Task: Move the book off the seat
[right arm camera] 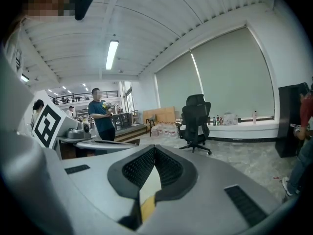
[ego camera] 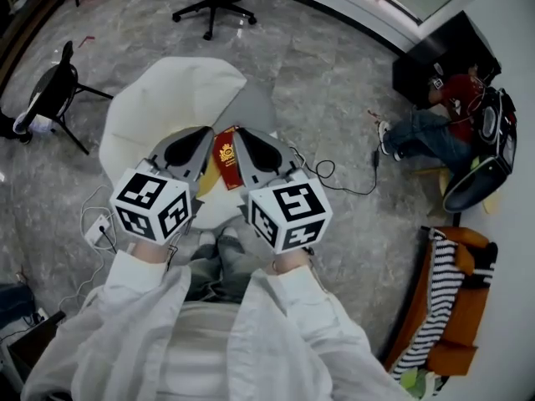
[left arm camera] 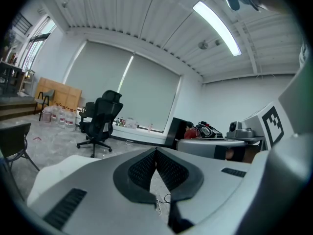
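**A:** Your left gripper [left arm camera: 156, 153] has its jaws pressed together with nothing in them. Only grey marbled floor [left arm camera: 54, 133] and a thin looped cable [left arm camera: 165, 198] show through the slot under the pads.

**B:** Your right gripper [right arm camera: 154, 152] is clenched too. A cream sliver [right arm camera: 150, 182] with a yellow patch [right arm camera: 147, 208] beneath it shows in its slot. I read that as background, not something pinched.

**A:** So you're gripping nothing. The thin red book with the gold emblem [ego camera: 226, 159] lies between your two grippers, cover up, with a jaw body close on either side.

**B:** It's over the rounded white cushioned seat [ego camera: 167, 98], toward 5 o'clock from the seat's middle, near the edge closest to you. Whether it rests flat or is propped up, you can't tell.

**A:** By my reckoning the job has barely begun, because the book is not off the seat. You have the grasp, the lift and the carry clear of the cushion all left to do.
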Tool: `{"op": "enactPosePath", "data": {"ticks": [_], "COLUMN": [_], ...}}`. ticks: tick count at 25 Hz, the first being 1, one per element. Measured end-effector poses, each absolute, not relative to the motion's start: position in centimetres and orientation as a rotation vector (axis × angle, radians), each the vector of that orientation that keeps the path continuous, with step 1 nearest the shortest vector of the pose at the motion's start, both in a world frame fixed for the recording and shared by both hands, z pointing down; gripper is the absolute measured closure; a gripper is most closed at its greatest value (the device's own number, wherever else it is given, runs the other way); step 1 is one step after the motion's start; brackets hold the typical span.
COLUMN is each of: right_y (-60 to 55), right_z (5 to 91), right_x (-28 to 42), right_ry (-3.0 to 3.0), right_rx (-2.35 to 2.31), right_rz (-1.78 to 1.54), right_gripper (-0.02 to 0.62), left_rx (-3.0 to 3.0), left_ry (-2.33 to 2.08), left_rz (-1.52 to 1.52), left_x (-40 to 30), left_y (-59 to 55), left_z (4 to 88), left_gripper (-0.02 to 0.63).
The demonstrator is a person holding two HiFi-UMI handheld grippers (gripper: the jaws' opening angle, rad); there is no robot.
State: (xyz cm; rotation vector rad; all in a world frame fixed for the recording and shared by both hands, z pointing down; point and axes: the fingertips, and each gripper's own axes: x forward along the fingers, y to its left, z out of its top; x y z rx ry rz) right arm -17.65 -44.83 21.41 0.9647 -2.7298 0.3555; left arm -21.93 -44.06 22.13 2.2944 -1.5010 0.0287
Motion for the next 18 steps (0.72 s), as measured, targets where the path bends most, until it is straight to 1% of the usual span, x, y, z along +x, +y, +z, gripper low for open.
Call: {"op": "enactPosePath", "data": {"ticks": [10, 18], "right_y": [-47.2, -49.4], "right_z": [23.0, 28.0], "right_x": [-16.5, -15.4], "right_ry": [-2.739, -2.681], "right_rx": [0.922, 0.855], "right_rz": [0.401, 0.378], "right_gripper": [0.583, 0.583], "left_rx": [2.276, 2.254], "left_ry": [-1.483, -1.462], "left_rz": [0.053, 0.128], "left_x": [-20.5, -19.3], "left_y": [-45.5, -47.3], "left_z": [24.4, 29.1], "left_gripper": [0.601, 0.601]}}
